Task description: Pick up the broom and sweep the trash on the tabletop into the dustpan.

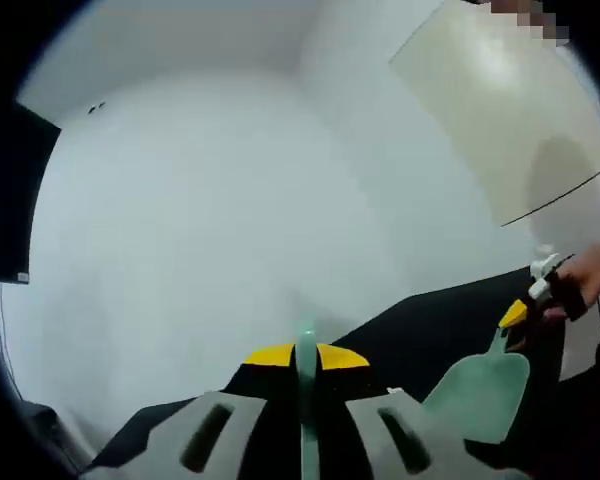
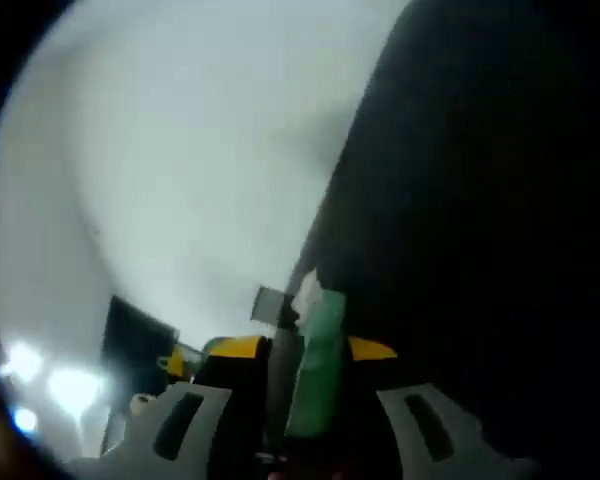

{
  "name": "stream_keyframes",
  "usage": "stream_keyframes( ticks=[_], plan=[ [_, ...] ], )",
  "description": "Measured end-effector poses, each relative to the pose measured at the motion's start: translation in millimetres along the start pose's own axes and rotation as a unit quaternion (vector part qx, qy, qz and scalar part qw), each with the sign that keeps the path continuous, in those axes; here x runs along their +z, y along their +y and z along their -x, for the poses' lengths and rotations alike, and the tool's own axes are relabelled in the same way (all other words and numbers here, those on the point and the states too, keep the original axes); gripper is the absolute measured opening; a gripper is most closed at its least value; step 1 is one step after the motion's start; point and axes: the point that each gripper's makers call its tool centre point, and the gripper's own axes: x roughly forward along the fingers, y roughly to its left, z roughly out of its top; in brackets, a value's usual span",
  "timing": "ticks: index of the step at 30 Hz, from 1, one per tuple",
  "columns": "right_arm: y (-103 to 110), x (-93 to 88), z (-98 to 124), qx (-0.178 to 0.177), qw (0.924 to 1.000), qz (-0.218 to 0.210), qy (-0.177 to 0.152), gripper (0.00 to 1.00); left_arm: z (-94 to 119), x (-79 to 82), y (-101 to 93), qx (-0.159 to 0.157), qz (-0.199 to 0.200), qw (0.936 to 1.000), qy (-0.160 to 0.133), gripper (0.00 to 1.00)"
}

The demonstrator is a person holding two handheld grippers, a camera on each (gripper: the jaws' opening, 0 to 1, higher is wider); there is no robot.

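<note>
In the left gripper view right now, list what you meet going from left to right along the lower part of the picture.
Left gripper shut on a thin green handle → pale green dustpan → right gripper → person's hand.

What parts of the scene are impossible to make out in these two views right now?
- Trash: none discernible on the black tabletop, left gripper view; the jaws cover the near part.
- Dustpan: lower edge cut off, left gripper view.
- Green handle: blurred, end hidden between the jaws, right gripper view.
- Right side: dark and unreadable, right gripper view.
</note>
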Motion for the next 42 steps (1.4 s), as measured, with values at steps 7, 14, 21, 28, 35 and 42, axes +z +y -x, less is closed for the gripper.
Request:
stream_keyframes(
  ticks=[7,14,21,28,35,42],
  plan=[
    [-7.7,11.9,-17.8,-0.009,0.9980,-0.050,-0.038,0.12,-9.9,-6.5,0.5,-0.018,0.019,0.9996,0.004,0.04],
    [-15.1,46.0,-4.2,-0.015,0.9891,-0.059,-0.134,0.12,-52.0,-14.6,0.5,-0.036,0.018,0.9991,0.011,0.04],
    [-13.7,54.6,14.9,-0.024,0.9774,-0.042,-0.206,0.12,-99.9,-38.5,-8.3,-0.047,0.006,0.9984,0.032,0.04],
    [-13.2,57.0,15.8,-0.033,0.9698,-0.036,-0.239,0.12,-141.0,-64.5,-21.5,-0.034,-0.033,0.9970,0.062,0.04],
    [-26.1,76.4,6.5,-0.049,0.9683,-0.044,-0.241,0.12,-159.8,-81.5,-26.3,-0.023,-0.051,0.9941,0.093,0.04],
    [-38.9,103.1,-1.9,-0.052,0.9649,-0.052,-0.252,0.12,-172.8,-84.5,-36.7,-0.025,-0.020,0.9938,0.107,0.04]
  ],
)
